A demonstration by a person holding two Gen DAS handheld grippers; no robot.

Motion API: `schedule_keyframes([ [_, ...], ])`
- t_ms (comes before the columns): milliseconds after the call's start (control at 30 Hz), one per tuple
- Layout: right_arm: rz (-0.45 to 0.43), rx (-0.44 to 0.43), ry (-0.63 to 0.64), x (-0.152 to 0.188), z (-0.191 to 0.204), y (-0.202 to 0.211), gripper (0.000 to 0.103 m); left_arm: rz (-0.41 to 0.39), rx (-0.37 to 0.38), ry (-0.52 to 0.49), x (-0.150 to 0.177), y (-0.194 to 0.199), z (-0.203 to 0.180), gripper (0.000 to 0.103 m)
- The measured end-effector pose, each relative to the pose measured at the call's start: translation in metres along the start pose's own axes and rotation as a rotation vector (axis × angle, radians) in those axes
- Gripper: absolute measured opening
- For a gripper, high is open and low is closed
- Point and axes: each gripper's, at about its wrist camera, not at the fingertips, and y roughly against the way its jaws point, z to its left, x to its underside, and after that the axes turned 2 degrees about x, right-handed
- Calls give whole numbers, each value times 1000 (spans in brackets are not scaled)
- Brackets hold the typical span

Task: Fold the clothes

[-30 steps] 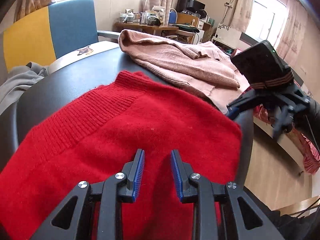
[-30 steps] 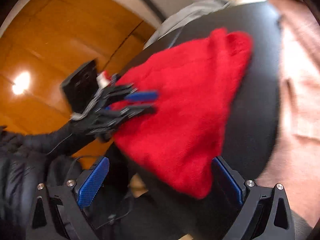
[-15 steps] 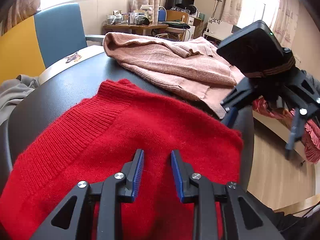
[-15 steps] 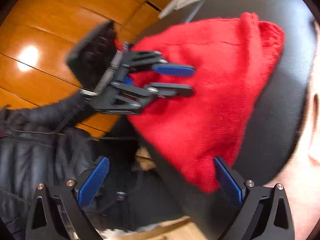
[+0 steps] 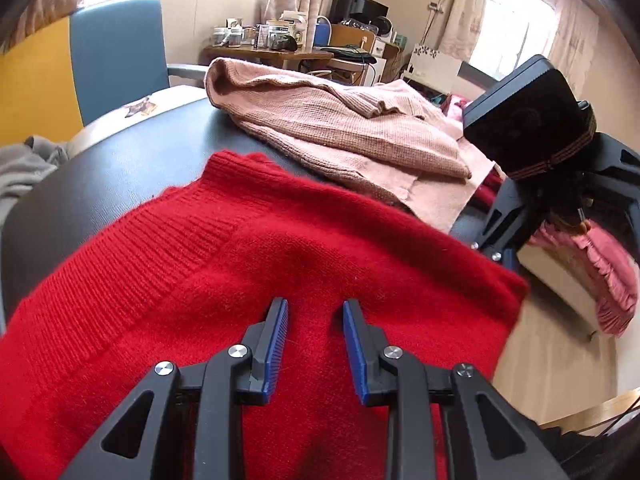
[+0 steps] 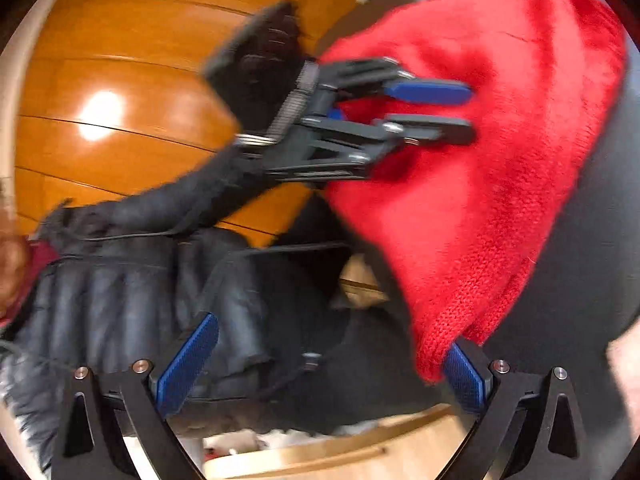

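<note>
A red knit sweater (image 5: 260, 264) lies spread on the black round table (image 5: 132, 168), one corner hanging over the near edge; it also shows in the right wrist view (image 6: 500, 152). My left gripper (image 5: 315, 308) hovers low over the sweater's middle, jaws slightly apart and holding nothing; it also shows in the right wrist view (image 6: 466, 114). My right gripper (image 6: 332, 344) is wide open, one pad beside the sweater's hanging corner (image 6: 436, 356). Its body shows at the table's right edge in the left wrist view (image 5: 532, 128).
A pink knit cardigan (image 5: 340, 124) lies crumpled on the far side of the table. A grey garment (image 5: 24, 164) hangs at the left. A blue and yellow chair (image 5: 116, 52) stands behind. A cluttered desk (image 5: 276, 48) is further back. Wooden floor (image 6: 132, 92) lies below.
My right gripper has swung in closer to the table's edge, down to the sweater's hanging corner. My left gripper has stayed over the sweater, shifting slightly.
</note>
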Motion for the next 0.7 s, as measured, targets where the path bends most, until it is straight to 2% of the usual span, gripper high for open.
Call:
schedule_keyframes([
  [33, -43, -33, -2, 1, 0, 4, 103, -3, -1, 1, 1, 0, 0, 28],
  [133, -174, -10, -4, -3, -8, 11, 103, -6, -1, 10, 1, -1, 0, 28],
  [167, -168, -6, -7, -3, -10, 7, 103, -7, 0, 12, 1, -1, 0, 28],
  [200, -157, 2, -10, -1, -12, 4, 103, -6, 2, 12, 1, -1, -2, 28],
  [300, 3, 99, -29, 17, -11, -7, 103, -9, 32, 1, 4, -3, -10, 28],
  [367, 64, 146, -72, 28, -10, -5, 103, -13, 52, -23, 7, -5, -19, 28],
  [433, 126, 262, -96, 35, -13, -2, 103, -15, 21, -70, 7, -8, -31, 29],
  [500, 65, 319, -95, 34, -10, 12, 103, -22, -1, -69, 6, -5, -34, 29],
  [600, -105, 468, -93, 30, 0, 42, 103, -65, -19, -51, 7, 15, -35, 30],
  [700, -276, 554, -40, 15, 21, 56, 103, -124, -40, -17, 16, 44, -28, 32],
])
